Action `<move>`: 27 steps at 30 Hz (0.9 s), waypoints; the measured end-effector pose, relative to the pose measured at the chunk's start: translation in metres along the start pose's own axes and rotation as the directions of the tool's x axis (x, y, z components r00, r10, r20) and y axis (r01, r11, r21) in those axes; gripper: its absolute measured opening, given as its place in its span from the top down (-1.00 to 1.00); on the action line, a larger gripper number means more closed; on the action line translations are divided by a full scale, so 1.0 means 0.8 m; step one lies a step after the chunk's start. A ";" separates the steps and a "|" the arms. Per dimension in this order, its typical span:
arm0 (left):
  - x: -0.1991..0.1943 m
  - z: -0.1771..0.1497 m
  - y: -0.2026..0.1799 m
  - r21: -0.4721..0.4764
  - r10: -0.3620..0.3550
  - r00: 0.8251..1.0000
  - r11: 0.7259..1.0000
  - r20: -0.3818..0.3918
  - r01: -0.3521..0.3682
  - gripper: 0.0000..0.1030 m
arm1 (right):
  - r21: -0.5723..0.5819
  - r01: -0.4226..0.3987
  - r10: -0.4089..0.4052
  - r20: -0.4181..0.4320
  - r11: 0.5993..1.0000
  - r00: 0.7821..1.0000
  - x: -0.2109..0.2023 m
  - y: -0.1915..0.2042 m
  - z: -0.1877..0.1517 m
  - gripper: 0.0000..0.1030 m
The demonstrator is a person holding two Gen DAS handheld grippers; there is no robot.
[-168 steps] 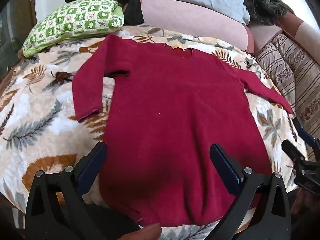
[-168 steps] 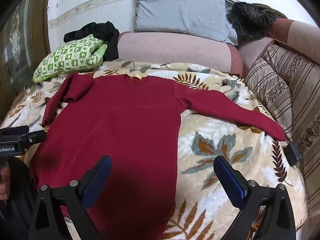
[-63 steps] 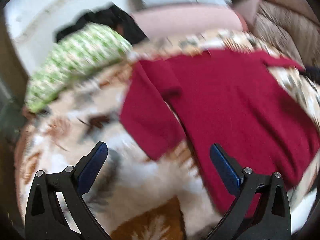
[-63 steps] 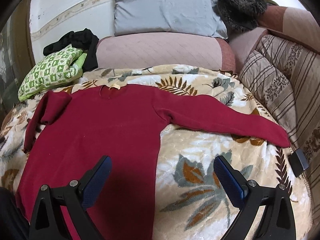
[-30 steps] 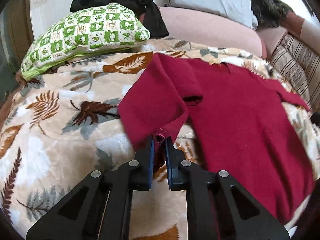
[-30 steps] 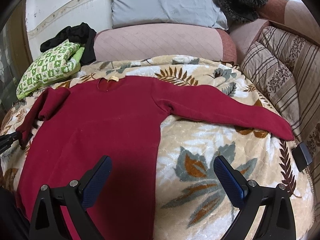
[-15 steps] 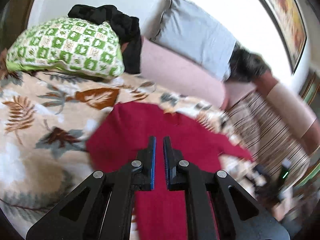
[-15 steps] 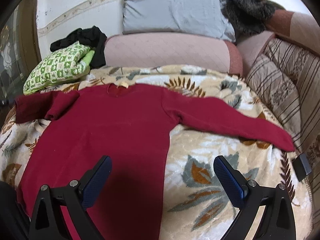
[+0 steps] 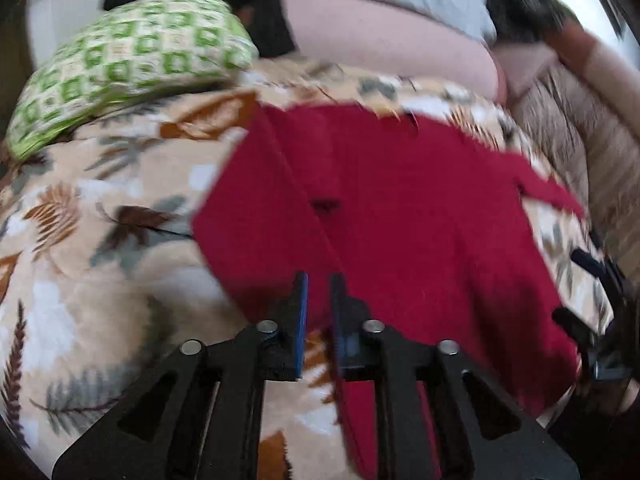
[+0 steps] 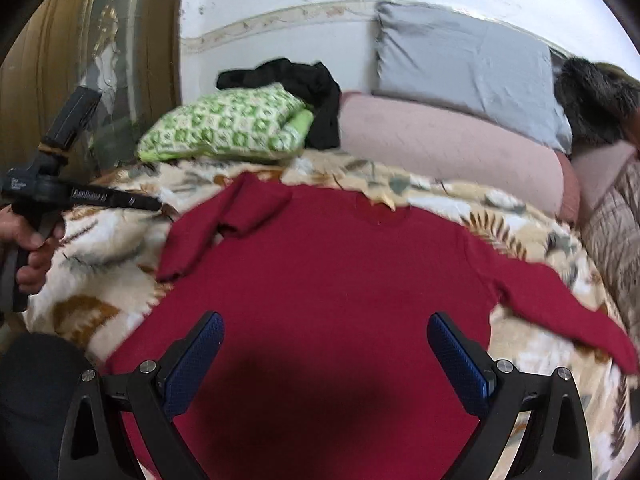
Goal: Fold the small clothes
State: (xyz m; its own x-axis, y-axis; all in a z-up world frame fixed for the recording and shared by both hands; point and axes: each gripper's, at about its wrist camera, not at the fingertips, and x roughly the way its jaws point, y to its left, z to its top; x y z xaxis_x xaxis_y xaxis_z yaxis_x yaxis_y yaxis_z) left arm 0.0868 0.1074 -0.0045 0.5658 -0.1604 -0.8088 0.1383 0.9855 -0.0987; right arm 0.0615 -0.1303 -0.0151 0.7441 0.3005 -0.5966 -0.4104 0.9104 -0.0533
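Observation:
A dark red long-sleeved sweater lies flat, front up, on a leaf-patterned blanket. Its left sleeve is bent back on itself near the shoulder; its right sleeve stretches out to the right. In the left wrist view the sweater fills the middle and the left sleeve lies in front of my left gripper, whose jaws stand nearly together with nothing between them. The left gripper also shows at the left edge of the right wrist view, away from the sleeve. My right gripper is open above the sweater's lower body.
A green checked pillow and black clothing lie at the back left. A pink bolster and a grey pillow line the back. Striped cushions stand at the right.
My left gripper closed on the left sleeve's cuff, lifted it out to the left, then let it go; the sleeve lies bent on the blanket. My right gripper moved left over the sweater's body.

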 end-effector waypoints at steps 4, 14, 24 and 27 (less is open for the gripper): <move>0.014 0.000 -0.021 0.108 0.068 0.997 0.992 0.026 -0.071 -0.05 | 0.180 -0.001 0.022 -0.115 0.984 0.993 0.025 -0.036 -0.021 -0.96; 0.065 -0.009 -0.028 0.264 0.394 0.919 0.890 -0.031 -0.372 -0.20 | 0.066 -0.010 0.020 -0.154 0.998 0.988 0.041 -0.010 -0.025 -0.96; -0.049 -0.003 0.089 -0.301 -0.090 0.992 0.947 0.090 0.113 0.86 | 0.019 -0.030 0.031 -0.055 0.999 0.998 0.022 0.005 -0.014 -0.96; -0.060 0.009 0.091 -0.424 -0.350 0.928 0.826 0.130 0.371 0.86 | 0.079 -0.112 0.113 -0.016 0.991 0.993 0.015 0.010 0.002 -0.96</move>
State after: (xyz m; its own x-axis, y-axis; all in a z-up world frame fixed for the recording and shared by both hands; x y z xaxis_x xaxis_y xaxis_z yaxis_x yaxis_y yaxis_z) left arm 0.0754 0.1863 0.0312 0.5824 -0.5007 -0.6404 -0.0205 0.7785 -0.6273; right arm 0.0676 -0.1188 -0.0215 0.6844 0.3970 -0.6116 -0.4480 0.8907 0.0769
